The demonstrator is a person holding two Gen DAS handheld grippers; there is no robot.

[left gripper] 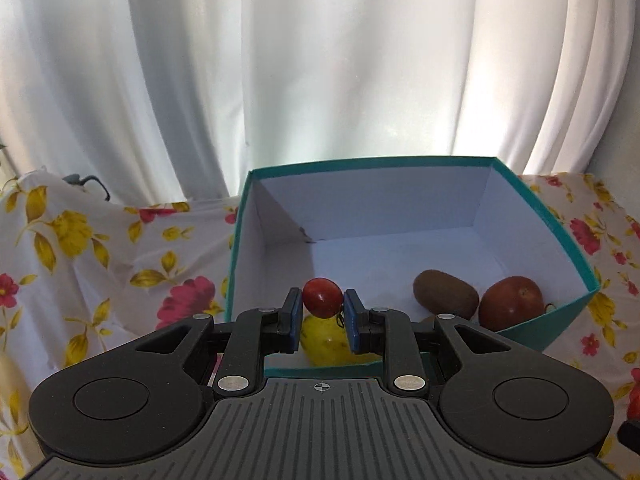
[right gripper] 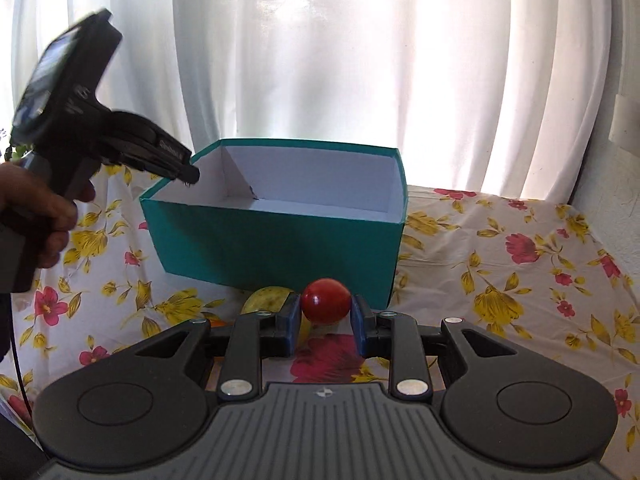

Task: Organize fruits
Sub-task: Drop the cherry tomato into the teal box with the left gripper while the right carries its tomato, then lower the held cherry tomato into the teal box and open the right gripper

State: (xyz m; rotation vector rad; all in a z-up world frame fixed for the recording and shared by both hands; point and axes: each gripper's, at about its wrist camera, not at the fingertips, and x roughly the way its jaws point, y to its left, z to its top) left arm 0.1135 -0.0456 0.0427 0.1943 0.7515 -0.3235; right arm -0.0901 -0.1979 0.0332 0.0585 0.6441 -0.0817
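My left gripper [left gripper: 322,303] is shut on a small dark red fruit [left gripper: 322,297] and holds it over the near left part of the teal box [left gripper: 568,240]. Inside the box lie a yellow-green fruit [left gripper: 324,342] under the held one, a brown kiwi [left gripper: 445,294] and a red-brown plum [left gripper: 512,303]. My right gripper [right gripper: 325,304] is shut on a red tomato-like fruit [right gripper: 325,300] in front of the teal box [right gripper: 276,252], low over the cloth. A yellow-green fruit [right gripper: 266,298] lies just behind its left finger. The left gripper also shows in the right wrist view [right gripper: 188,174] at the box's left rim.
A floral cloth [right gripper: 500,280] covers the table. White curtains [left gripper: 320,60] hang behind. The person's hand [right gripper: 36,220] holds the left gripper's handle. A bit of orange [right gripper: 216,323] shows beside my right gripper's left finger.
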